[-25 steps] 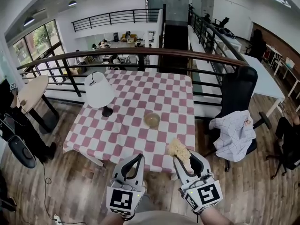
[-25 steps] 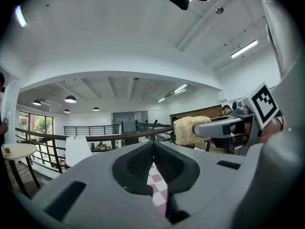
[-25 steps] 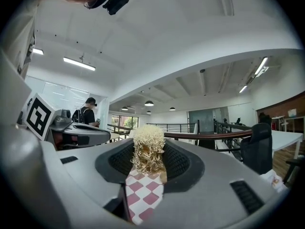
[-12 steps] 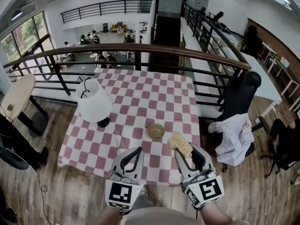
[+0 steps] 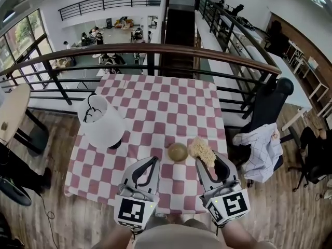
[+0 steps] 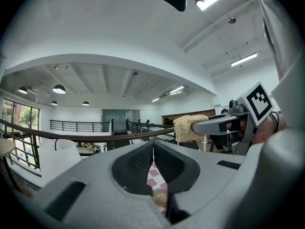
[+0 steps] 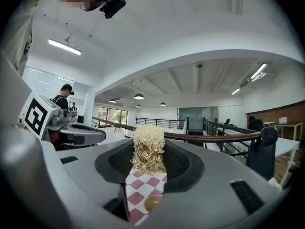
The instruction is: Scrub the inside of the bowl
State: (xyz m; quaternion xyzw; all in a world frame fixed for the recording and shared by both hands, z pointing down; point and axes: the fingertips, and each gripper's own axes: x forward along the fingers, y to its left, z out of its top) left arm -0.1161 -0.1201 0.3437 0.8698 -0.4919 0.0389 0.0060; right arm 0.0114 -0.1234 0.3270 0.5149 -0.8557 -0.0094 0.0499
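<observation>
A small tan bowl (image 5: 178,152) stands on the red-and-white checked table (image 5: 155,108), near its front edge. My right gripper (image 5: 206,161) is shut on a pale, stringy scrubber (image 5: 201,150), which hangs just right of the bowl, level with its rim. My left gripper (image 5: 154,160) is shut and empty, just left of the bowl and short of it. In the right gripper view the scrubber (image 7: 148,149) fills the jaws, with the bowl (image 7: 153,203) below. The left gripper view shows its closed jaws, the bowl (image 6: 159,198) beneath them, and the scrubber (image 6: 190,128) at right.
A white table lamp (image 5: 101,121) stands at the table's left side. A black office chair (image 5: 267,113) with a light cloth (image 5: 257,149) draped on it sits right of the table. A wooden-topped railing (image 5: 155,50) runs behind the table. A round table (image 5: 10,113) is at far left.
Both grippers have moved forward over the table's front edge toward the bowl. The scrubber has come up beside the bowl's right side. Both stay shut.
</observation>
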